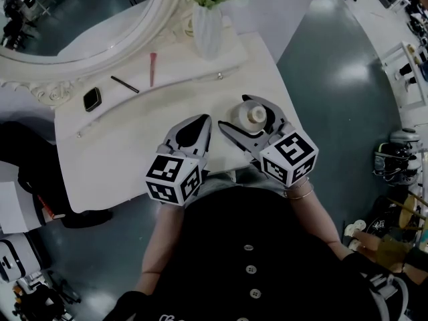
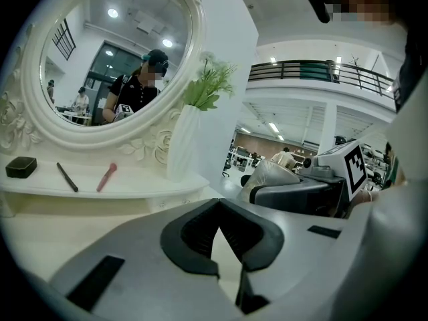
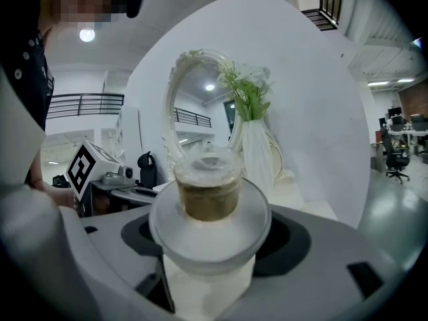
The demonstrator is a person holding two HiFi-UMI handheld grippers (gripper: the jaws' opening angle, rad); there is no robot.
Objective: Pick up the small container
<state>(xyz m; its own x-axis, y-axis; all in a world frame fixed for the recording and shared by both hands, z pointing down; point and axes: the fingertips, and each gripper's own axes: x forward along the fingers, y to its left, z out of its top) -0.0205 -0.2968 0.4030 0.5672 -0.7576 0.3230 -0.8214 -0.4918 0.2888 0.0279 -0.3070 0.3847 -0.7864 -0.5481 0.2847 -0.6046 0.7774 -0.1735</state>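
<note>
- We find the small container [image 1: 256, 115] near the front right corner of the tabletop [image 1: 134, 152], between the jaws of the right tool [image 3: 212, 239].
- The right tool appears closed on the container's white body, just under its broad white collar. We cannot tell whether the base has left the tabletop.
- The left tool [image 1: 202, 120] is closed at the tips and holds nothing. It sits just beside the right tool.
- Risk one: the smooth, rounded body may slip in the jaws if pressure is light. The collar would probably catch on the jaws, but the container could tilt.
- Risk two: the clear cap with brownish contents rides high above the grip line, so a quick or tilted lift may rock it.
- Risk three: the container is close to the tabletop edge, so a drop could send it to the floor.
- Risk four: the left tool stands close enough to knock the right tool during the lift.
- At the back stand the white vase [image 1: 207, 29] and the mirror [image 1: 87, 12].
- A pink stick [image 1: 152, 69], a black pencil [image 1: 124, 84] and a black compact [image 1: 91, 99] lie well apart from the container.
- We judge the path straight up to be clear.
</note>
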